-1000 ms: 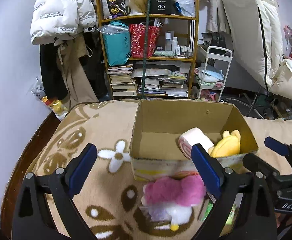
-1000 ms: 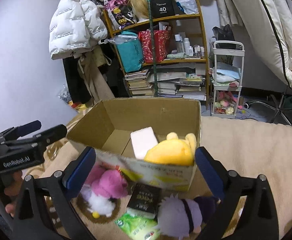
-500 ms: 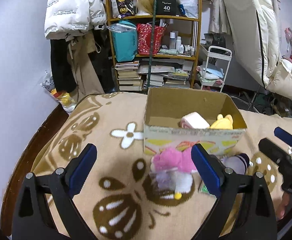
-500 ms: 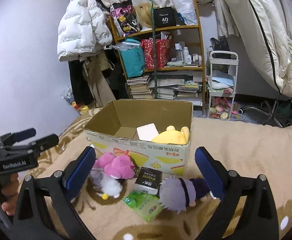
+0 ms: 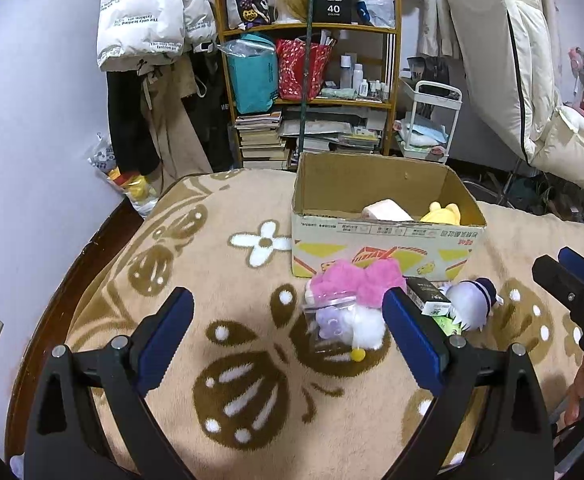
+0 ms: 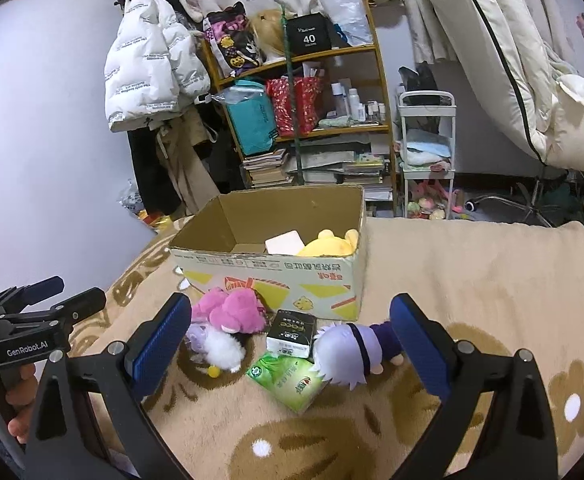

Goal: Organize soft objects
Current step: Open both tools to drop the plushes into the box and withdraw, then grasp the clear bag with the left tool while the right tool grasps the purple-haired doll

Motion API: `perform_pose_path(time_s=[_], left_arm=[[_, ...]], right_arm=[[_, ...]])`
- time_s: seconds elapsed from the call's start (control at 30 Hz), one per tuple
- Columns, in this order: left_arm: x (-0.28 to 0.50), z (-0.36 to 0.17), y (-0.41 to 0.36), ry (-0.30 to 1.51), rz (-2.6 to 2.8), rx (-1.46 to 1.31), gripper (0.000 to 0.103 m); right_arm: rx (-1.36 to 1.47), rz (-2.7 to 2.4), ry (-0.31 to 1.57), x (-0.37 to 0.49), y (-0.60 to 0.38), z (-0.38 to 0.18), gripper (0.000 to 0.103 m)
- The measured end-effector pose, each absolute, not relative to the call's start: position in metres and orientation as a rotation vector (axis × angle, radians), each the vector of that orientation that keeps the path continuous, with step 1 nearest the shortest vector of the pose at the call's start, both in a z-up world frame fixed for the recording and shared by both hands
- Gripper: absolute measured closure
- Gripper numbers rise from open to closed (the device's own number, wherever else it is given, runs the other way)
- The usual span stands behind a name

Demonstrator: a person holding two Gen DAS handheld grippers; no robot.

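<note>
An open cardboard box [image 5: 388, 236] [image 6: 275, 272] stands on the patterned blanket and holds a yellow plush [image 5: 442, 214] [image 6: 330, 246] and a pink-white roll [image 5: 386, 211] [image 6: 284, 242]. In front of it lie a pink and white plush [image 5: 352, 300] [image 6: 227, 324], a purple-haired doll [image 5: 472, 304] [image 6: 352, 350], a black packet [image 6: 292, 328] and a green tissue pack [image 6: 287, 376]. My left gripper [image 5: 287, 340] is open and empty, short of the pink plush. My right gripper [image 6: 289, 348] is open and empty, above the doll and packets.
The beige and brown blanket [image 5: 211, 280] covers the bed; its dark wooden edge [image 5: 71, 280] runs on the left. Behind stand a crowded wooden shelf [image 5: 312, 80], hanging coats [image 5: 147, 32], a white trolley [image 5: 428, 124] and a leaning mattress [image 5: 512, 60].
Both grippers have pulled back and away from the box, so the box looks smaller and the toys in front of it show in full. Both stay open and empty.
</note>
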State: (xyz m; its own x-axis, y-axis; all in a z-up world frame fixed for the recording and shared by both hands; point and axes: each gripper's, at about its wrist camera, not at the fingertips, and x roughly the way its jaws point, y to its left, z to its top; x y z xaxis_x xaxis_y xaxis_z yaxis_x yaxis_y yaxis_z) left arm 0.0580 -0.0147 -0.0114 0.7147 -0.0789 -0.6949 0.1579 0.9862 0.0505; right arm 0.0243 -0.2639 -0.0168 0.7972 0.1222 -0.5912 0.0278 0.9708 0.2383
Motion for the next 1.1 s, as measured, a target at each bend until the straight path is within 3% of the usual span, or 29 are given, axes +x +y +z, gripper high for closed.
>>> perform_pose_path(time_s=[1.1], left_arm=[[0.148,-0.09,-0.017,1.034,-0.077,-0.016,0.009]], right_arm=[[0.34,-0.086,0.882,0.104,-0.292,-0.092,0.0]])
